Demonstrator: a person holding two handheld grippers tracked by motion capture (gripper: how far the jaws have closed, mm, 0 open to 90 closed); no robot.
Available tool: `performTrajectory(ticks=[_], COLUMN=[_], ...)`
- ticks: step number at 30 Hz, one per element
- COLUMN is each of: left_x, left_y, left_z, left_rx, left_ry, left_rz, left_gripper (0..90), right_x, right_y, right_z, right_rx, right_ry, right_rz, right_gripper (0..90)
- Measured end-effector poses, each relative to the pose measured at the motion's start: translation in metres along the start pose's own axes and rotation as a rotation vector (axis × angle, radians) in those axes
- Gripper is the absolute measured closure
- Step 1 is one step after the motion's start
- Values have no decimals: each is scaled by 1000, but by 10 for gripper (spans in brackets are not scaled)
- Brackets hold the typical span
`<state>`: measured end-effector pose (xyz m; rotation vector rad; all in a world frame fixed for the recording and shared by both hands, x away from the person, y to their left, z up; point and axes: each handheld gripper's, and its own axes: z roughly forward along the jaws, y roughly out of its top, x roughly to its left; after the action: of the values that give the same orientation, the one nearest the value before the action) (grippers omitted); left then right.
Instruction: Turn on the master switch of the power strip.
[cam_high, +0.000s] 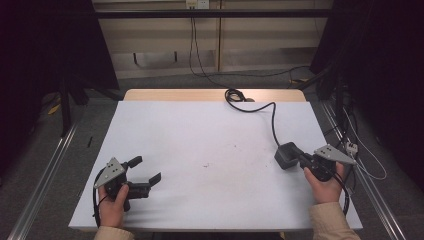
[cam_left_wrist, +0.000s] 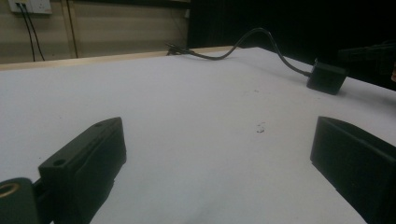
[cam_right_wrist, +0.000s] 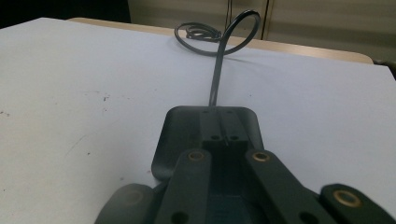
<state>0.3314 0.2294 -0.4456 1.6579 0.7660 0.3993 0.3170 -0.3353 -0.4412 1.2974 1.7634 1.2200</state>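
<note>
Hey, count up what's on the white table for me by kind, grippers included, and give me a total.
Handheld grippers: 2, the left gripper with its jaws spread open and the right gripper with its jaws together at the adapter.
Black power adapter blocks: 1, the adapter.
Black cables: 1, the cable running from the adapter to a coil at the table's far edge.
Total: 4.

— What carries it all?
— A white surface (cam_high: 200, 135) with a wooden far edge.
— And on it?
— A dark power adapter (cam_high: 286, 154), its cable (cam_high: 272, 117) coiling toward the far edge.
</note>
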Motion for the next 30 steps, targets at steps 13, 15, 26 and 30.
performTrajectory(ticks=[13,15,26,30], left_x=[0,0,-1,-1], left_y=[0,0,0,0], left_z=[0,0,0,0], left_rx=[1,3,-3,-4], left_ry=[-3,-3,-2,-2], left_rz=[2,5,0,0], left_gripper=[32,32,32,32], right_x=[-1,-1,-1,-1], right_y=[-1,-1,-1,-1], right_z=[0,0,0,0], right_rx=[-2,-2,-1,0], right_ry=[1,2,2,3], right_rz=[2,4,-4,-9], right_gripper=[900,900,900,900])
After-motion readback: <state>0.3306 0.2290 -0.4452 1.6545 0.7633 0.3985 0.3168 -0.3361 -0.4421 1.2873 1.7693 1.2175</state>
